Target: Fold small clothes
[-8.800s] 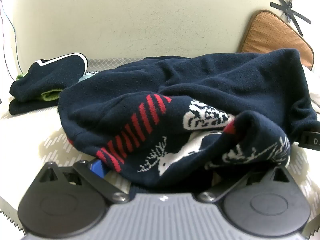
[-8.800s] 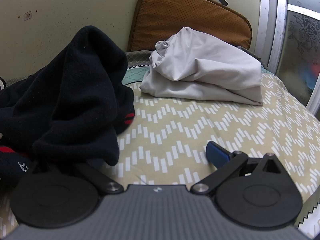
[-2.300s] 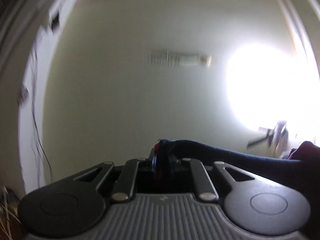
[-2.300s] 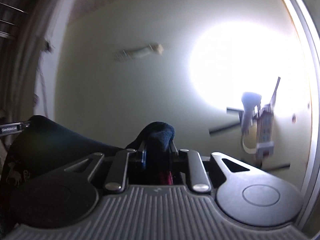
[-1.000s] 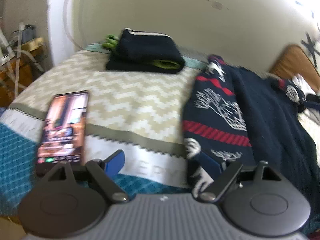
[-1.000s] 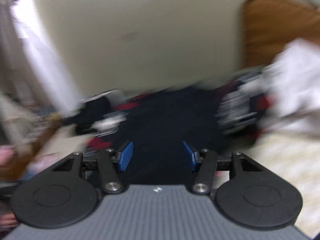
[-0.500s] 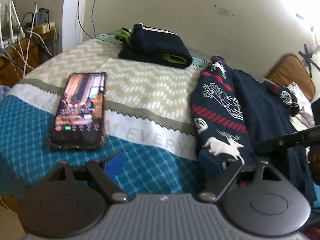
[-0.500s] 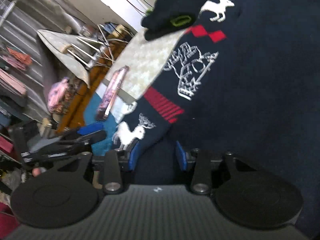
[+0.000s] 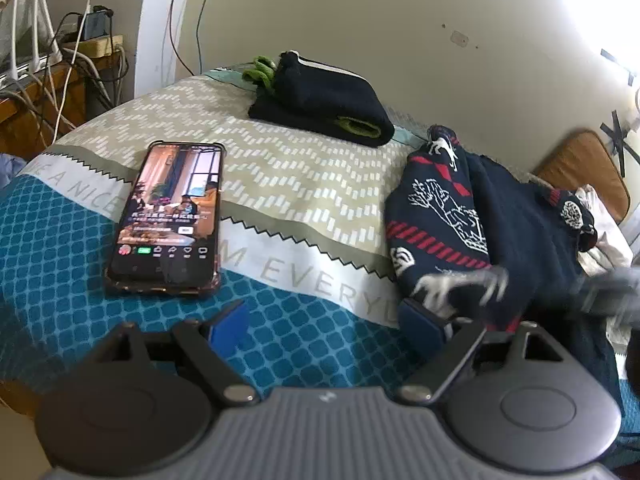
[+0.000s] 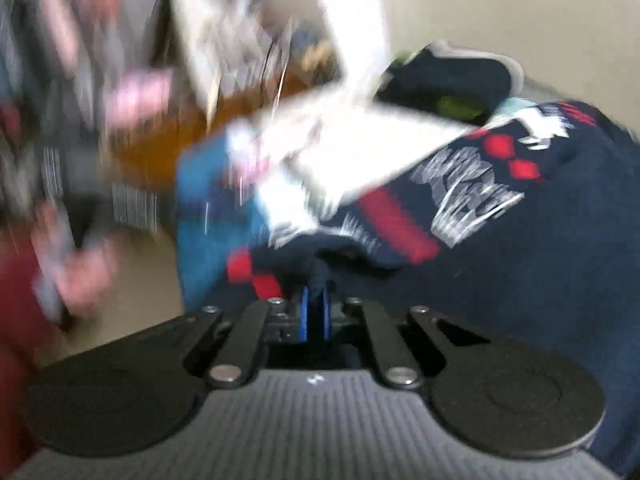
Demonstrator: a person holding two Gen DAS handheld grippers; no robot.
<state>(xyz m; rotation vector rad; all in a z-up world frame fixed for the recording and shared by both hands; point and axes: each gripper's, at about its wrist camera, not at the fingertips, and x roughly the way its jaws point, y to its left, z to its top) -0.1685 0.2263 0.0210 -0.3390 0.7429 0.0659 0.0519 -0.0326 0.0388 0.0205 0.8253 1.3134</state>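
Left wrist view, sharp: your left tongs [image 9: 324, 322] gape wide, nothing between pads, low centre of frame, angled down over bed [image 9: 280, 184]. Only here: phone [image 9: 168, 216] lit, flat on bedspread at left; folded dark clothes [image 9: 320, 98] upper centre by wall. Navy patterned sweater [image 9: 480, 232] sprawled at right, near corner blurred.

Right wrist view, smeared: your right tongs [image 10: 315, 316] pinched tight on sweater [image 10: 500, 220] edge at lower centre, rolled sideways. Only here: person's hand [image 10: 76, 272], blurred, at left.

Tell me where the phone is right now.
In the left wrist view the phone lies screen-up on the bedspread, left of the navy sweater, nearer than the folded clothes.
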